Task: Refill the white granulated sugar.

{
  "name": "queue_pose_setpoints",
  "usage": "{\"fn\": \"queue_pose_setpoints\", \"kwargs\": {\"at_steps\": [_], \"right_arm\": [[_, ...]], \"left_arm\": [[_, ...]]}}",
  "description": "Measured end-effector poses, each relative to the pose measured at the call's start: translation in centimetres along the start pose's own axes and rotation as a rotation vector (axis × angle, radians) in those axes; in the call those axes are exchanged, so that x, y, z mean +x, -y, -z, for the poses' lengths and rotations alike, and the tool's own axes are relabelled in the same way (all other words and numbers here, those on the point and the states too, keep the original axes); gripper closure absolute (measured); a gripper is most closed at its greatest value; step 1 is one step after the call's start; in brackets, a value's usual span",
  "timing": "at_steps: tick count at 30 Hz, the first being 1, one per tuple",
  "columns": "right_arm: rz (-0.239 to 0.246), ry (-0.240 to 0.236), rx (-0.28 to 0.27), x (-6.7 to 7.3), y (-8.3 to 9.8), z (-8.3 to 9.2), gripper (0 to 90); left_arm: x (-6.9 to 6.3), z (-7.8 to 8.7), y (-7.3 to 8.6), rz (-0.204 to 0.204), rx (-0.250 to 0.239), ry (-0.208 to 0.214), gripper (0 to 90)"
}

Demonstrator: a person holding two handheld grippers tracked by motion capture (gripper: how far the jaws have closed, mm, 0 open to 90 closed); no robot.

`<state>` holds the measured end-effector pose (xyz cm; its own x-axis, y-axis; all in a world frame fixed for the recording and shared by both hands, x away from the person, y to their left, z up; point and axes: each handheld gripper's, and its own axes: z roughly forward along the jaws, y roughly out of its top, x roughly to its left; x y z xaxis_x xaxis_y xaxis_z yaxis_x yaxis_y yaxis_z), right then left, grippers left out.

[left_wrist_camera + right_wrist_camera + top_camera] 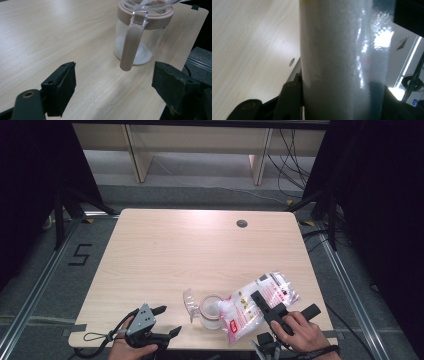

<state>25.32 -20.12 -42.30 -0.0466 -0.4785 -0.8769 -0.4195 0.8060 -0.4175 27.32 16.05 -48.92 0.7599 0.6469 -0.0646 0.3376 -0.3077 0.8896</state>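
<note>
Sugar-like white grains sat in the bottom of the clear jar near the table's front edge, its lid hinged open to the left. The right gripper clamped the plastic bag, tipped with its mouth over the jar's opening. The left gripper rested by the front left edge, jaws wide and empty, facing the jar's handle.

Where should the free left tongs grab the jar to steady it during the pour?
Grip the jar by its glass body below the pink collar, probably from the left tongs' side. The clasp arm hangs down that face, so straddle it. The bag tilts over the mouth, blocking the top.
</note>
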Motion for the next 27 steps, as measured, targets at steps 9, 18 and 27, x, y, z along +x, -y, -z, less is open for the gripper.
{"fn": "queue_pose_setpoints", "kwargs": {"at_steps": [9, 18, 27], "right_arm": [[-0.016, -0.001, 0.009, 0.14, -0.01, 0.06, 63.5], [-0.003, 0.001, -0.001, -0.01, 0.01, 0.03, 63.8], [-0.005, -0.005, 0.001, 0.0, 0.04, 0.04, 63.9]], "left_arm": [[-0.02, 0.07, -0.03, -0.004, 0.007, -0.007, 18.9], [-0.01, 0.0, 0.0, 0.001, 0.0, 0.0, 18.9], [-0.02, 0.05, -0.03, 0.003, 0.003, 0.003, 18.9]]}}
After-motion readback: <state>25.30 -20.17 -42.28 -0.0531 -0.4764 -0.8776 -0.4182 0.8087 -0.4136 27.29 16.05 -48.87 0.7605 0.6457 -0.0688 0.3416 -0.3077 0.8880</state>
